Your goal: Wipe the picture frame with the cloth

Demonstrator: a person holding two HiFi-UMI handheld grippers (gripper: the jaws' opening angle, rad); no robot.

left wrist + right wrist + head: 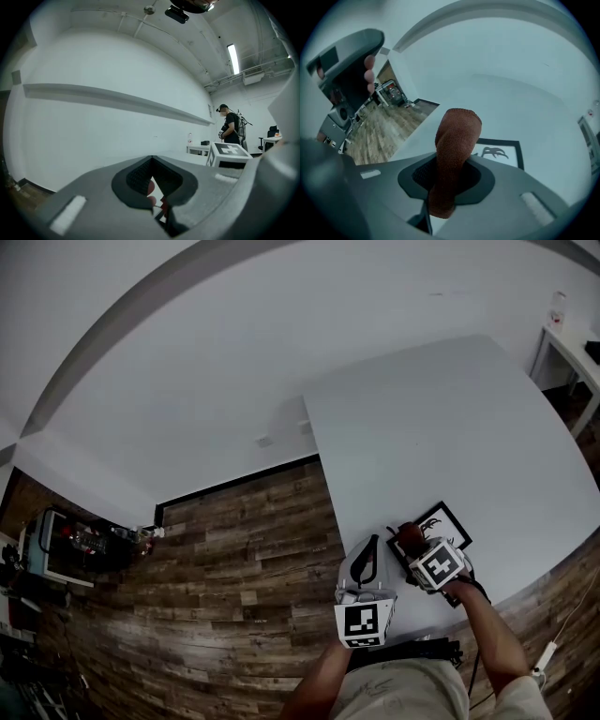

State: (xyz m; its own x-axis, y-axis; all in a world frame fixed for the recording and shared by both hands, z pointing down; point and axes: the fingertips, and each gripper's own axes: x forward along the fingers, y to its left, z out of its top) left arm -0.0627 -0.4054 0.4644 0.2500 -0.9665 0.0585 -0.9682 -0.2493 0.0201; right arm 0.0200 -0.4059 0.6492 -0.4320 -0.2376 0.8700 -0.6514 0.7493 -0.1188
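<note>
The picture frame (446,519), thin black with a white print of a dark antler shape, lies flat on the white table (441,427) near its front edge. A rust-brown cloth (457,136) stands up folded between the jaws of my right gripper (452,164), which is shut on it. In the head view the cloth (409,536) sits over the frame's near-left corner, and the frame (499,151) shows just beyond it. My left gripper (372,542) hangs at the table's edge left of the frame, tilted up toward the wall. Its jaws (152,161) are shut with nothing held.
Wood floor (244,559) lies to the left of the table. A small white side table (572,348) with a bottle (558,307) stands far right. Equipment (75,545) sits on the floor at far left. Another person (230,126) stands by a distant desk.
</note>
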